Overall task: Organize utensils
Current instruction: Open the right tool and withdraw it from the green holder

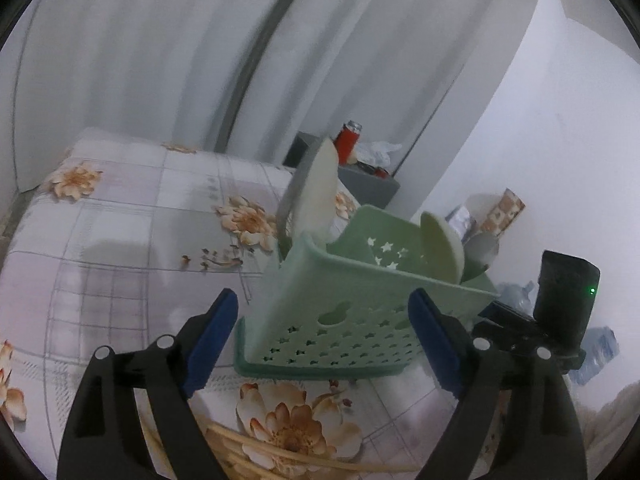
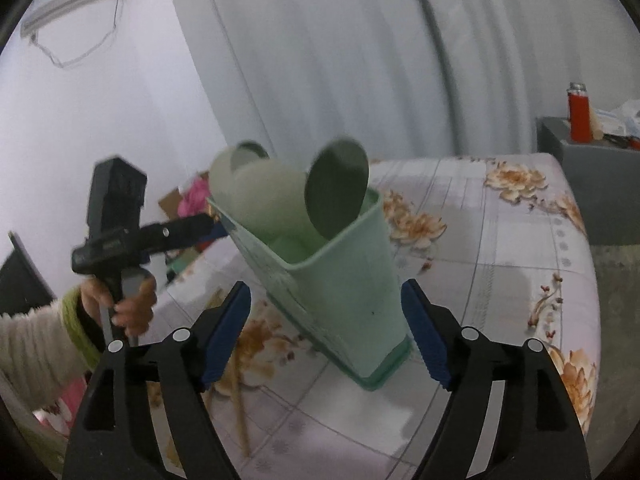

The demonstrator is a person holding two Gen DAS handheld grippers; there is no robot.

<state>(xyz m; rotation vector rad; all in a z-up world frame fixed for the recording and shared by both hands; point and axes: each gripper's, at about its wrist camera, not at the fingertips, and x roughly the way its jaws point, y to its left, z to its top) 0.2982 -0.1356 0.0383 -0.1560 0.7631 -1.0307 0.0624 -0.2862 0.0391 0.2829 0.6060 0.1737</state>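
Both tongs are spread wide with nothing between their blue pads: the left gripper (image 1: 324, 344) faces the perforated side of the green utensil holder (image 1: 352, 312), and the right gripper (image 2: 326, 336) faces one of its plain walls, the holder sitting just ahead of each. Nearest the cameras, thin wooden chopsticks (image 1: 280, 452) lie loose on the floral tablecloth (image 1: 120, 240), partly under the left fingers. The holder itself stands on its drip base on the cloth and appears tilted, though the fisheye may exaggerate this. From its top rise pale spoon-like heads (image 1: 316, 196), a second cream one (image 1: 442, 248), and a dark round one (image 2: 338, 188). Further back sit a grey cabinet (image 2: 600, 188) with a red bottle (image 2: 580, 114), then the curtain. The risk, as I judge it, is tipping: the holder looks top-heavy, and a nudge from either tong while reaching for the chopsticks could topple it and spill the spoons.
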